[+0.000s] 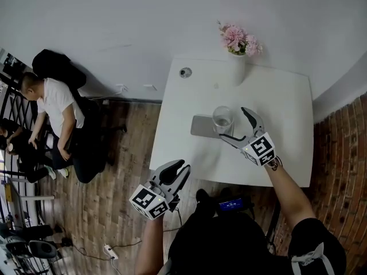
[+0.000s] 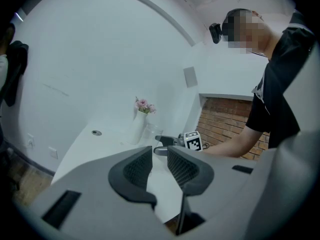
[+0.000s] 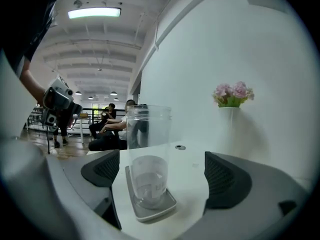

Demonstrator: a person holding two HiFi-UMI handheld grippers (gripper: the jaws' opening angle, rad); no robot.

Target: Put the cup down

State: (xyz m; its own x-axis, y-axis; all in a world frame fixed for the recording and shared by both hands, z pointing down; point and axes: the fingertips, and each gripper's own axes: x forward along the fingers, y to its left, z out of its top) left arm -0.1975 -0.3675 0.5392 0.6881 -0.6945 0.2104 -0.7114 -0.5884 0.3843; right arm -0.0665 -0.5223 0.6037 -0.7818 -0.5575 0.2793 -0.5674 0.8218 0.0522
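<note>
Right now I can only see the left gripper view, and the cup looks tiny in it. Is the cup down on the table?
Observer: Yes. The right gripper view shows the cup standing upright on a flat grey tray, which lies on the table.
Operator: Is the other claw squeezing it?
Observer: No. The right gripper has its jaws wide apart, one on each side of the cup, and neither pad touches it.
</note>
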